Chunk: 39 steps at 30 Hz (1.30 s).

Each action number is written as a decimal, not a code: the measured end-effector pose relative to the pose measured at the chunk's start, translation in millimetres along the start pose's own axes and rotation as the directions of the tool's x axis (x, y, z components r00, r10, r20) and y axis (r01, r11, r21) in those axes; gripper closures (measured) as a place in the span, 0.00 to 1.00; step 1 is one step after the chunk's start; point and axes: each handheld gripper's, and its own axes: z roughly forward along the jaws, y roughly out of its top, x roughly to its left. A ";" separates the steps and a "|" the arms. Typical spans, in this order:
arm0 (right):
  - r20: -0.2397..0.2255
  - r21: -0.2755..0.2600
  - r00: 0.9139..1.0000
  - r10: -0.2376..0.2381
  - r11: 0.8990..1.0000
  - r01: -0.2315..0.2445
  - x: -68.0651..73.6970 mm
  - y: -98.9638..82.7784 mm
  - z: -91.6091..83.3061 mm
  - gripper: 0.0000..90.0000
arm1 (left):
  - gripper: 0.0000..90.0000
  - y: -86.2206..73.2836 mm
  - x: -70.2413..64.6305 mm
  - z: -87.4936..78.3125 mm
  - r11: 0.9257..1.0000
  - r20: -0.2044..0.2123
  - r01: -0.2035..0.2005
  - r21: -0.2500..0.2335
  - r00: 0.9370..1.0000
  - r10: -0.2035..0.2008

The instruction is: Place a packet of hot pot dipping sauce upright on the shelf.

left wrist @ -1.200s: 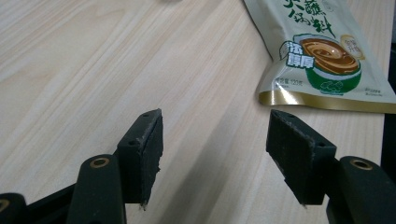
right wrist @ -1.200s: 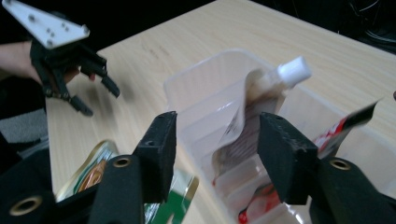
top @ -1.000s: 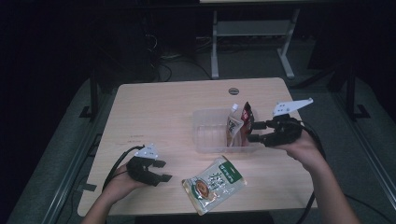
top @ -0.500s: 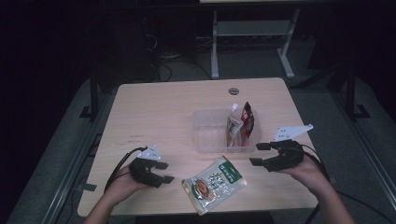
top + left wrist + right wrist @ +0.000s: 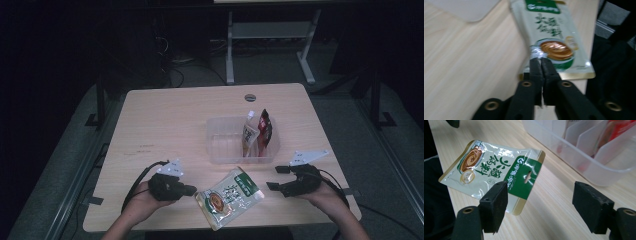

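Clamped shut on the edge of the green-and-white sauce pouch (image 5: 549, 37), the left gripper (image 5: 541, 65) is seen at the table's (image 5: 165, 120) near edge. Jaws of the right gripper (image 5: 540, 205), just opening, stand empty beside it. Behind, two upright packets (image 5: 257, 132) are held in the clear plastic bin (image 5: 225, 145).

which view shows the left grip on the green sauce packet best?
Left gripper view: the left gripper has its jaws pinched on the edge of the sauce packet. The high view shows the packet whole but small, with the contact hidden; the right gripper view shows its printed face, not the pinch.
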 end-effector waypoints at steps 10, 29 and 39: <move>-0.013 0.044 1.000 -0.013 0.999 0.014 -0.5 -2.7 12.0 0.29 | 1.00 11.0 -33.3 40.3 0.995 0.098 -0.080 0.061 0.992 0.074; -0.021 0.071 0.999 -0.032 0.997 0.033 1.6 -3.5 18.7 0.30 | 1.00 7.4 -22.3 61.0 0.990 0.042 -0.070 0.125 0.997 0.066; -0.025 0.076 0.999 -0.029 0.997 0.031 1.8 -3.0 20.0 0.30 | 0.93 16.7 -10.9 53.1 0.994 0.008 -0.080 0.072 0.997 0.079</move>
